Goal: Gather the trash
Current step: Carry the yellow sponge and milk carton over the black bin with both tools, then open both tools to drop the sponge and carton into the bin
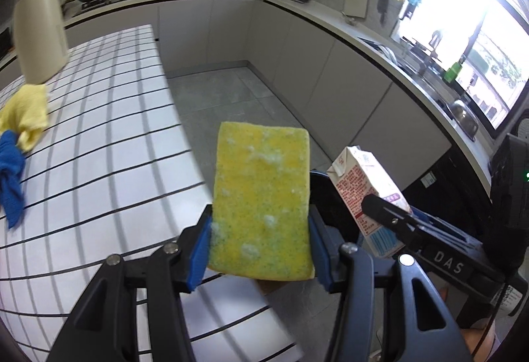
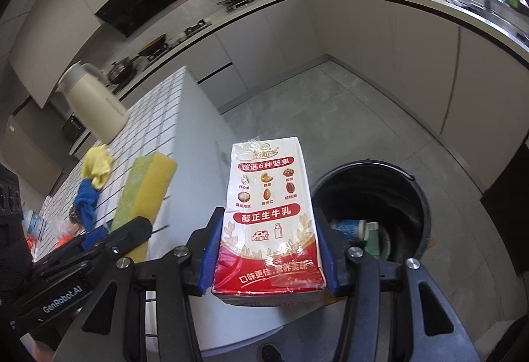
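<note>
While the left gripper is clamping its blue pads on the two long edges of a yellow rectangular sponge with a green scouring side, the right gripper is pressing in the same way on the sides of a white and red paper milk carton. Both things are being held in the air past the near edge of the white tiled table with dark lines, the sponge on the left, the carton on the right. Just beyond the carton, on the grey floor, a round black trash bin is standing open, and some pieces are already lying inside. On the table, far to the left, a yellow cloth and a blue cloth are lying beside a cream plastic jug. I judge that the task is partly done: these two items are not yet dropped.
</note>
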A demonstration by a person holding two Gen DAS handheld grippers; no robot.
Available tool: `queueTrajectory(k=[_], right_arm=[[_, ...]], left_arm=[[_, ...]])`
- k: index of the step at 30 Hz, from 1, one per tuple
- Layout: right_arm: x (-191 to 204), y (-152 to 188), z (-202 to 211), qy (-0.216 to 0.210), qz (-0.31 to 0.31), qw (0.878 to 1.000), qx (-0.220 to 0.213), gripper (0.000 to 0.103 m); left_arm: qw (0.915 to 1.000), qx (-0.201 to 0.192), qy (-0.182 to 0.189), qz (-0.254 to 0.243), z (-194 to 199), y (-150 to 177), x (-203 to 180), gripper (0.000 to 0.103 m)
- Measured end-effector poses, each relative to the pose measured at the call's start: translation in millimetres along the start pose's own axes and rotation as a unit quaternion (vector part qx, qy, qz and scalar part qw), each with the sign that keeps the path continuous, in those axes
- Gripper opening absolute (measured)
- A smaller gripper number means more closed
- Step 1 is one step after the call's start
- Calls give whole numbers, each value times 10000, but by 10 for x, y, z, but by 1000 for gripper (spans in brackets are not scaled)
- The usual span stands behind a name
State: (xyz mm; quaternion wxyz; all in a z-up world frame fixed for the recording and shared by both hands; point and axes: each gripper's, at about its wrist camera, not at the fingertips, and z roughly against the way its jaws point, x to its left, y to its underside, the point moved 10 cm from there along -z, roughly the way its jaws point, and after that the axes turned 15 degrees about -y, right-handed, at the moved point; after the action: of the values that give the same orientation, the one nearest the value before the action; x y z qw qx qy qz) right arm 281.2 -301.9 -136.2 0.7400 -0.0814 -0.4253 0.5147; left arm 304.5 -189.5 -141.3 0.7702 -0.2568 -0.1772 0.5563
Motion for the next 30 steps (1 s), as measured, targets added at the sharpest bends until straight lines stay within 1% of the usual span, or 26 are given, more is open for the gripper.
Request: queueTrajectory(k=[3, 8, 14, 20, 24, 25, 26, 28, 30], right_arm=[[-320, -25, 87, 162, -177, 9997, -30, 53], [-838, -56, 161, 365, -378, 9986, 36, 53], [-1313, -59, 74, 402, -536, 9974, 247, 53], [-1631, -68, -80, 314, -565, 9967, 500, 53], [-1756, -85, -219, 312, -500, 9962, 637, 53], [-1791, -86, -250, 294, -507, 9960, 676, 54], [-1841, -96, -274, 310, -509, 9958, 694, 55], [-1922, -111, -311, 339, -498, 9957, 709, 62], [-1960, -113, -342, 348, -495, 9954, 745, 62]], left_arm=[[9998, 92, 126, -97, -83, -25, -258, 54], [9993, 248, 187, -199, -277, -16, -632, 54], [9983, 547, 92, -186, -524, 99, -877, 54], [9959, 894, -121, -88, -791, 252, -1002, 55], [9932, 1141, -221, 24, -946, 341, -1035, 59], [9930, 1148, -255, 62, -979, 336, -1045, 62], [9927, 1175, -238, 104, -1029, 346, -1060, 63], [9911, 1302, -260, 114, -1117, 366, -1105, 71], [9898, 1374, -343, 148, -1176, 375, -1124, 72]])
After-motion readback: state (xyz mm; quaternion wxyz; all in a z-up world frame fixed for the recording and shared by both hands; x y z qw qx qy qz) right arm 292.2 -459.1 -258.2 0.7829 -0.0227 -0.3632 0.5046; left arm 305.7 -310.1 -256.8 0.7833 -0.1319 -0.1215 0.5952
